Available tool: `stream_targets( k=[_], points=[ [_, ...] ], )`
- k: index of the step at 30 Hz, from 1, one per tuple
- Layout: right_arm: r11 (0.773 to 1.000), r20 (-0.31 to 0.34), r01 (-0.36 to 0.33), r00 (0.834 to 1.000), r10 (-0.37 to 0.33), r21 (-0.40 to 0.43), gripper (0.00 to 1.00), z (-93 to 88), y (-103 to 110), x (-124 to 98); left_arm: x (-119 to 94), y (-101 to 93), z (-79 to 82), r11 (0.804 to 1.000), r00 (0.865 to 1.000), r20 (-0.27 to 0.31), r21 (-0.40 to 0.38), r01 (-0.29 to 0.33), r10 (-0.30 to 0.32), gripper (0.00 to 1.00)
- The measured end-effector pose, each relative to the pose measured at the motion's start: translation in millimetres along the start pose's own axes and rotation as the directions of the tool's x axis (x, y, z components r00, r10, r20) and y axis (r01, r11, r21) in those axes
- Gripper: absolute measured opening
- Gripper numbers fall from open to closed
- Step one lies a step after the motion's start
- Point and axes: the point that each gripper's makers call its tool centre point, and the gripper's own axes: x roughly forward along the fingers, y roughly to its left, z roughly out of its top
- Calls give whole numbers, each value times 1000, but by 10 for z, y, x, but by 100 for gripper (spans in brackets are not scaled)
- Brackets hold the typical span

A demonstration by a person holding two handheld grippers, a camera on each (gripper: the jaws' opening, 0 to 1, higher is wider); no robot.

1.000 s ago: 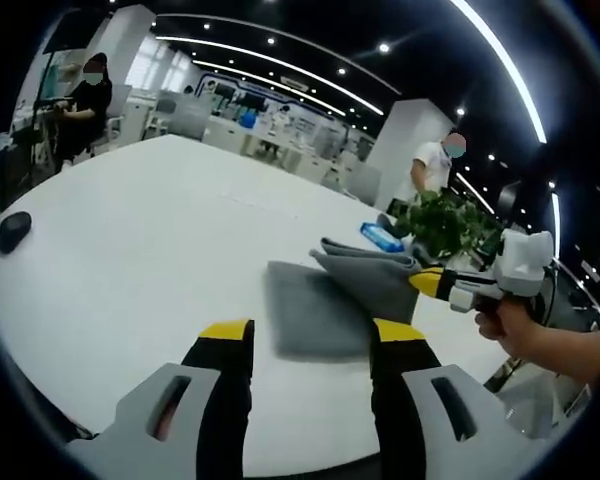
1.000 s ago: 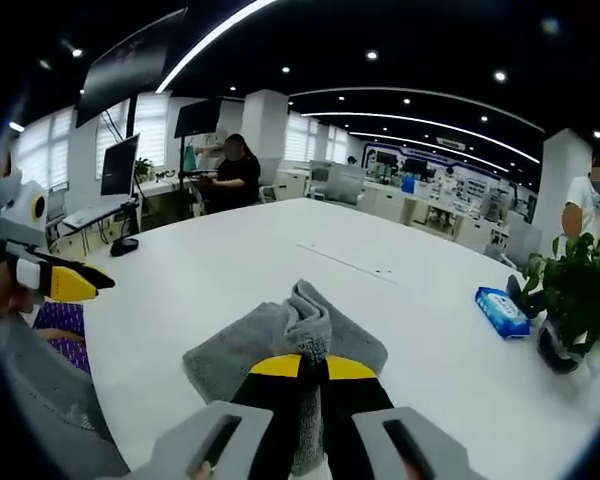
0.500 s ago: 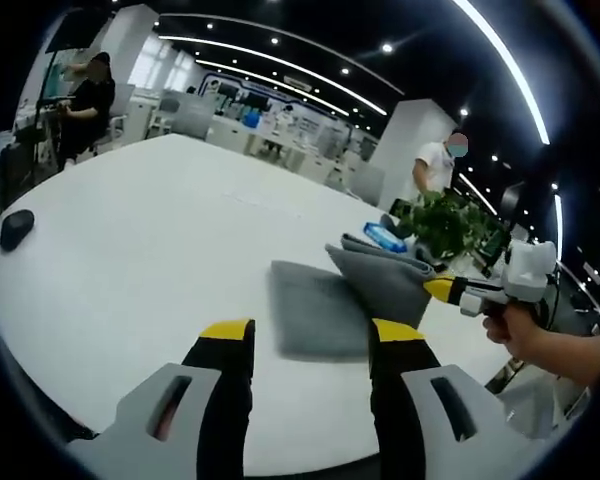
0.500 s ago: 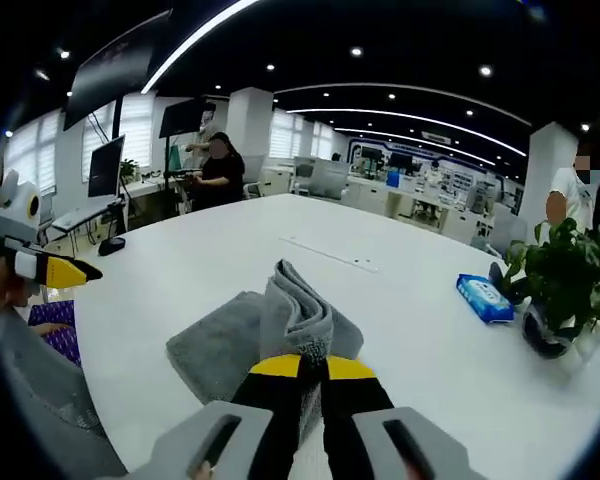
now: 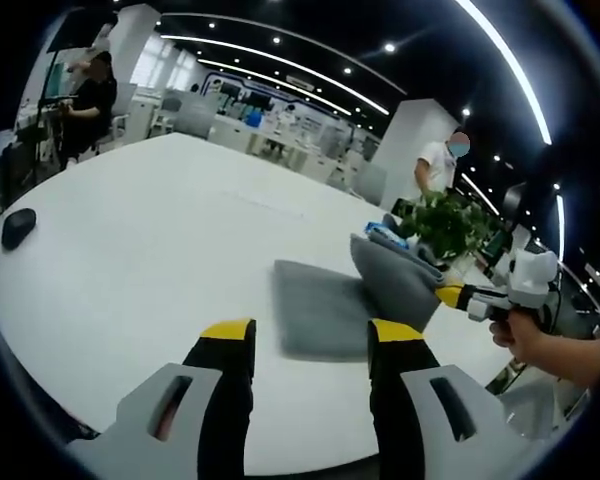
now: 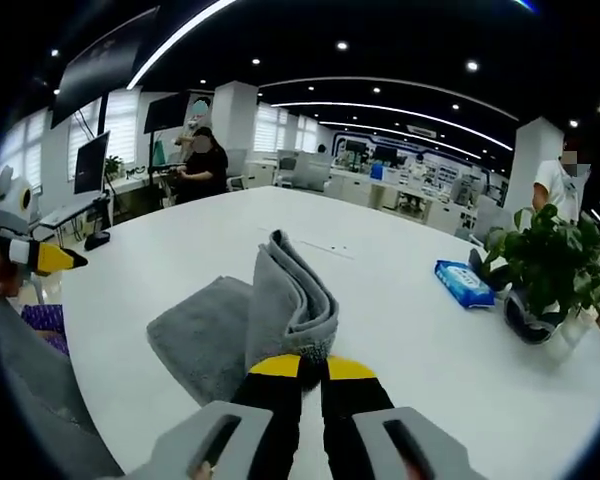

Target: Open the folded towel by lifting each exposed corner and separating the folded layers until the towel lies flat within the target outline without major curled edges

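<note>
Grey towel (image 6: 242, 330) sits mid-table (image 5: 160, 230); our right gripper (image 6: 313, 368) has its jaws pinched on a raised corner, while the left gripper (image 5: 310, 335) hangs with jaws wide, holding nothing. We'd peel slowly outward, keeping that layer from curling.

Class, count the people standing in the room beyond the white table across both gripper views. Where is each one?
2: a person in black at the far left by the monitors, and a person in a white top at the right behind the potted plant. Others may be hidden.
</note>
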Motion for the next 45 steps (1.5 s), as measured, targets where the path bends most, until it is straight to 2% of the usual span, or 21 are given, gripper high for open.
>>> stream_targets(
  k=[19, 27, 45],
  points=[
    [999, -29, 39, 999, -39, 15, 3, -142, -160, -90, 3, 1, -26, 1000, 1000, -14, 6, -4, 4, 43],
    [996, -48, 63, 997, -60, 59, 3, -235, -264, -131, 4, 6, -34, 1000, 1000, -19, 10, -8, 8, 43],
    [985, -133, 117, 986, -100, 125, 3, -591, -445, -162, 2, 25, -43, 1000, 1000, -22, 1, -21, 21, 43]
  ],
)
